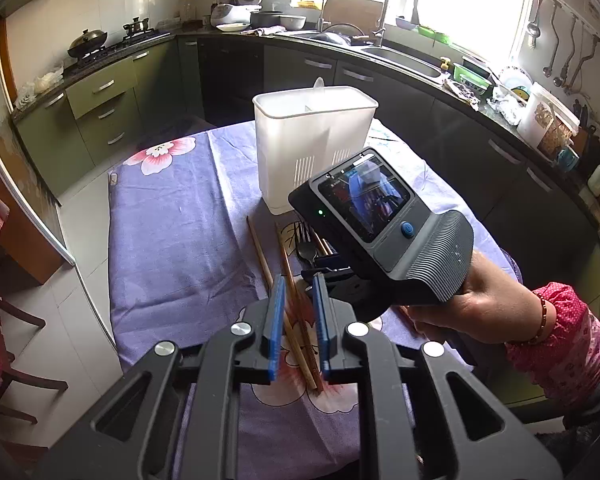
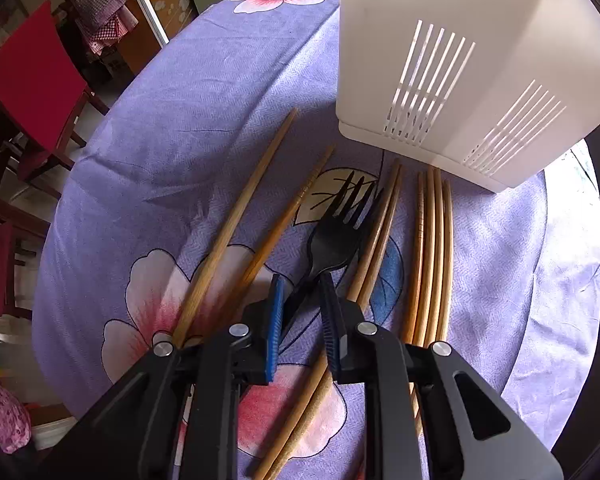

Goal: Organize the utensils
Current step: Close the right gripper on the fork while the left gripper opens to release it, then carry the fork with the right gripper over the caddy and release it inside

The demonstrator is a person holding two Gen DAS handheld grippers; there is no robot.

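Closest to me, my right gripper (image 2: 300,292) sat low over the surface (image 2: 172,128), its jaws spread to either side of the black plastic fork's (image 2: 334,236) handle — bracketing it, not yet pinching, as far as I could tell. My left gripper (image 1: 298,292) hovered likewise spread over a pair of wooden chopsticks (image 1: 296,320), which ran between its blue pads (image 1: 277,312) without clearly touching them.

I judged the step in hand to be the pickup: each gripper was lined up on a utensil, neither had closed. The next move called for closing squarely on the fork's thin handle and lifting it clear of the chopsticks lying just beside it, so none got dragged along.

Farther out lay the rest of the loose chopsticks — two splayed singles (image 2: 236,220) to the left of the fork, a pair (image 2: 376,236) under its tines, a bundle (image 2: 430,256) to the right. Beyond them stood the white slotted utensil holder (image 2: 452,80) on the flowered purple cloth, upright and divided inside, with something pale already poking above its rim in the left view.

One chopstick in the bundle seemed to carry faint lettering, too small to read; I could make out no other writing.
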